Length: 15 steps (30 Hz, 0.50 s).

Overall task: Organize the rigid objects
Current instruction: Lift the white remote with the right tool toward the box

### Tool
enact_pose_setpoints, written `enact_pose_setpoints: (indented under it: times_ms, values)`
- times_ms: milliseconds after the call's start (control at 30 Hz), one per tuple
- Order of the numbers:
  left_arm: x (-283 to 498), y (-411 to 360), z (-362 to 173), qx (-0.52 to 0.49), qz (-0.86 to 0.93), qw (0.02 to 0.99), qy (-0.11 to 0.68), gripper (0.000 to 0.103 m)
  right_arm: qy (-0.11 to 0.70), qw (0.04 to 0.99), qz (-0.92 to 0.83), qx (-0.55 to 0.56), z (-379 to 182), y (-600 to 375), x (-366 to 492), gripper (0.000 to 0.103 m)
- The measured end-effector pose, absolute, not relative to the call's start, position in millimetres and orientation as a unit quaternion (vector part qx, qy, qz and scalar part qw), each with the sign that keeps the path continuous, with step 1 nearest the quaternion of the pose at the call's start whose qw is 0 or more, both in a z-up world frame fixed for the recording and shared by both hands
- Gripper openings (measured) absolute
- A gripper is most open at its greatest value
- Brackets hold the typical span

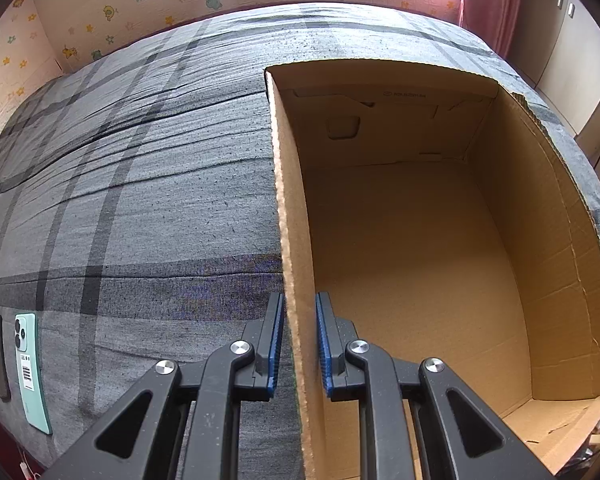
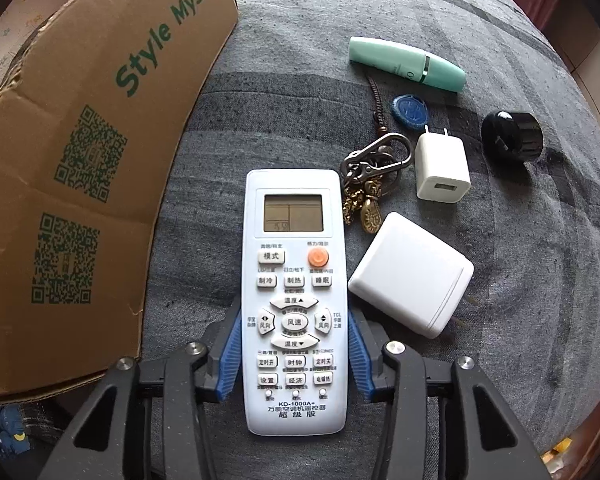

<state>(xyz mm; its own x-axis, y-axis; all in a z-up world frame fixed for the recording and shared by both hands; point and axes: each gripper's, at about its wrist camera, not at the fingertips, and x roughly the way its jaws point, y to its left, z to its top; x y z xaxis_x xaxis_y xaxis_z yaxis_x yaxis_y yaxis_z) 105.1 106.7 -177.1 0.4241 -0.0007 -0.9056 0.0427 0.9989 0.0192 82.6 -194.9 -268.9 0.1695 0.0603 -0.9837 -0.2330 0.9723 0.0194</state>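
The cardboard box [image 1: 420, 240] was seen to be empty inside, so no thing had been put away yet. Nearly all of the job was judged to be left.

The box's thin side wall was pinched by the left gripper [image 1: 299, 344], which was clenched on it, and the box was kept steady on the bed [image 1: 140, 160]. The box was brown, stiff and a bit dented, with green letters printed on the outside.

The white remote [image 2: 295, 300] lay flat on the bed beside the box. It was long, smooth and hard, with a small screen and many little buttons. The right gripper [image 2: 295, 344] was set around its lower half, with a blue pad close on each side. Whether the pads already pressed on it could not be told.

Near the remote were laid a bunch of metal keys [image 2: 374, 176], a small white plug [image 2: 442, 172], a white square case [image 2: 412, 276], a mint green tube [image 2: 408, 64] and a round black cap [image 2: 512, 140]. The bed was covered by a soft grey checked sheet.
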Motion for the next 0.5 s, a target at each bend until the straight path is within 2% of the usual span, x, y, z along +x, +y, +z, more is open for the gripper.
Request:
enact_pose_setpoints:
  times_ms: [500]
  values:
    - [106.0, 107.3, -177.7, 0.024, -0.011, 0.844, 0.536, 0.018, 0.63, 0.771, 0.086, -0.047, -253.3, -201.1, 66.2, 0.049]
